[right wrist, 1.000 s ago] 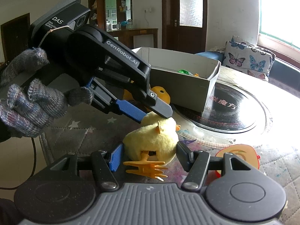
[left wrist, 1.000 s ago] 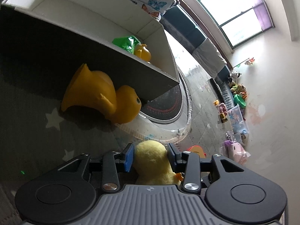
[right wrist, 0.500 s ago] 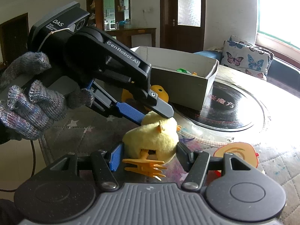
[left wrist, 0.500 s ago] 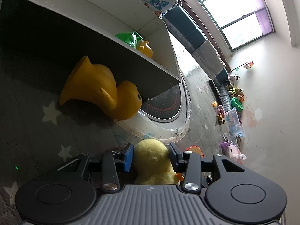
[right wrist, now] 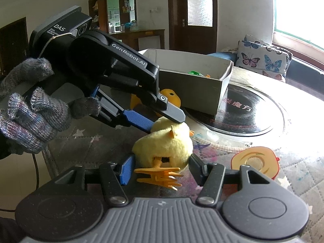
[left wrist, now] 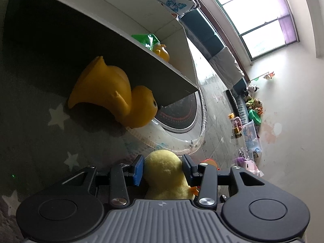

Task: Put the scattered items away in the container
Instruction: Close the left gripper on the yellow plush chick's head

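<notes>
A yellow plush duck (right wrist: 166, 143) lies on the table with its orange feet toward the right wrist camera. My left gripper (left wrist: 163, 169) is shut on the plush duck (left wrist: 164, 170), one finger on each side; in the right wrist view its fingertips (right wrist: 174, 116) press the duck's top. My right gripper (right wrist: 160, 168) is open, its fingers on either side of the duck's lower end. The white cardboard box (right wrist: 220, 85) stands behind and holds a green item (left wrist: 144, 39) and a small yellow toy (left wrist: 161, 51). A large yellow rubber duck (left wrist: 113, 93) lies against the box's side.
An orange and yellow round toy (right wrist: 255, 161) lies on the table to the right of the plush duck. A black round plate (right wrist: 249, 113) lies under the box's right end. A butterfly cushion (right wrist: 261, 58) sits behind the table.
My left gripper has held its grip on the plush duck and shifted slightly with it. My right gripper stays open around the duck.
</notes>
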`<state>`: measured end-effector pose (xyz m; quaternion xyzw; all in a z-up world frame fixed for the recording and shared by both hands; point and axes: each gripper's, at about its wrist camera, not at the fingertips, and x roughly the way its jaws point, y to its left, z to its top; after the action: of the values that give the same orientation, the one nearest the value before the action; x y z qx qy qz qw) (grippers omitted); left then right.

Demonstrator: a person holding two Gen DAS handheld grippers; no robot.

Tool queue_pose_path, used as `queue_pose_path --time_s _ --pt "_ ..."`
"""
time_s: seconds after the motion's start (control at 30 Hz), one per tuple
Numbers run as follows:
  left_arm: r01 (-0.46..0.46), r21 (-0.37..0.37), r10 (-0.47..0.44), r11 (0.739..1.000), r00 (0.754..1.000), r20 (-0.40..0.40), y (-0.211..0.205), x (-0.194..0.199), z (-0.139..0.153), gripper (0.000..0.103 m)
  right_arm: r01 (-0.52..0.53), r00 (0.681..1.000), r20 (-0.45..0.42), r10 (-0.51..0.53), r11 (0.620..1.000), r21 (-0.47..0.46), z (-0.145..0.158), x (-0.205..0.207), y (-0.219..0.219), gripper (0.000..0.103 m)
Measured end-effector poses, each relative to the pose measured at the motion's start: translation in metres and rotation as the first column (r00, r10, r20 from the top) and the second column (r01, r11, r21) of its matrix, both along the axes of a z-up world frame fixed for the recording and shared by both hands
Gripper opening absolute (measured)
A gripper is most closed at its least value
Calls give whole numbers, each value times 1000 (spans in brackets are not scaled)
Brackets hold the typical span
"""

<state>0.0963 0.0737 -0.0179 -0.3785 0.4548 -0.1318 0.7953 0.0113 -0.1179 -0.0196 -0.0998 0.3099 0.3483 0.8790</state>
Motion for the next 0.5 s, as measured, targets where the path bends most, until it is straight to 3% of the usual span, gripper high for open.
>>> queue_pose_path --time_s 0.5 --pt "29 -24 -30 999 999 -36 -1 2 -1 47 12 1000 6 -12 1000 0 0 -3 3 57"
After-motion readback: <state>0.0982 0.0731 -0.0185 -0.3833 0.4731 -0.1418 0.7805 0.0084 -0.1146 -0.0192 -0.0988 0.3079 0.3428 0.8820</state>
